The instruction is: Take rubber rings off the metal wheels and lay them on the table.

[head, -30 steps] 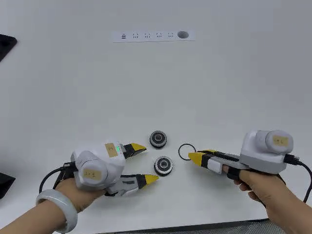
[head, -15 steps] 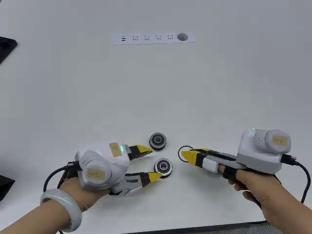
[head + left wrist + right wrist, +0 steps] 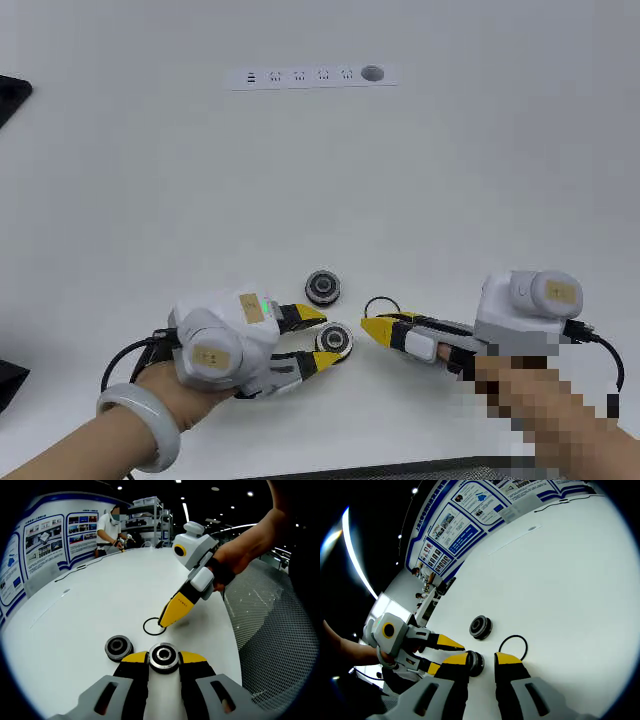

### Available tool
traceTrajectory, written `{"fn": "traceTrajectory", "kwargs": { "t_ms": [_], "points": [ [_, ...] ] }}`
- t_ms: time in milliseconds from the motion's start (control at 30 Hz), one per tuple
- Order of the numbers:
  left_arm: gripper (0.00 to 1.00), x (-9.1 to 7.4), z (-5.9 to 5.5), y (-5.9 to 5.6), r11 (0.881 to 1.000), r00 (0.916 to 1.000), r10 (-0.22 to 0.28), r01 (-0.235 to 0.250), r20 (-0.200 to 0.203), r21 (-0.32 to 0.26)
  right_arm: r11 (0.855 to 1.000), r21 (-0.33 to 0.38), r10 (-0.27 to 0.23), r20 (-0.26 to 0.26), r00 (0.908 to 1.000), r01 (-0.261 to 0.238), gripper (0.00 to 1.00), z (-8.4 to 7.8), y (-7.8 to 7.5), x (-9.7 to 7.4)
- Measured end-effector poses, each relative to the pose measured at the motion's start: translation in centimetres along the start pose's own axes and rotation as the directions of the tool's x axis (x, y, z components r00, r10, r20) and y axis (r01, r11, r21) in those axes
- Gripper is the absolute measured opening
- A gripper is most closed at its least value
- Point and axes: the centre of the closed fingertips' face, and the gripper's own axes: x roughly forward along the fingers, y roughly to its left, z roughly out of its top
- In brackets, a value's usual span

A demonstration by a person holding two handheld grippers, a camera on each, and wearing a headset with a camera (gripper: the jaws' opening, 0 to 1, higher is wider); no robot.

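On the white table (image 3: 450, 180), left hand-held gripper (image 3: 320, 337) pinches a silver-and-black wheel (image 3: 163, 655); right hand-held gripper (image 3: 481, 658) spread.

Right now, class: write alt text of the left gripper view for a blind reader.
The left gripper holds a metal wheel between its yellow jaws on a white table. A second wheel lies left of it; beyond, the right gripper points its yellow tip at the edge of a loose black rubber ring.
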Motion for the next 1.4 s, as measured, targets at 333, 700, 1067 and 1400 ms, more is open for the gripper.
{"fn": "traceTrajectory", "kwargs": {
  "t_ms": [333,700,1067,1400],
  "points": [
    [0.18,0.6,-0.2,0.0,1.0,0.9997,-0.008,0.009,-0.023,0.021,1.0,0.02,0.008,-0.001,1.0,-0.008,0.2,-0.3,0.0,0.1],
    [0.14,0.6,0.0,-0.1,0.999,0.9996,-0.015,0.016,-0.024,0.029,0.997,0.053,0.051,-0.023,0.9984,-0.05,0.2,-1.1,0.9,0.9],
    [0.14,0.7,0.0,0.0,1.0,0.9998,-0.012,0.012,-0.014,0.021,0.994,0.08,0.078,-0.058,0.9952,-0.073,0.21,-1.6,1.1,1.8],
    [0.14,0.7,-0.1,0.0,1.0,0.9999,-0.005,0.006,-0.009,0.018,0.988,0.126,0.105,-0.086,0.9907,-0.094,0.21,-2.3,1.3,2.3]
  ]
}}
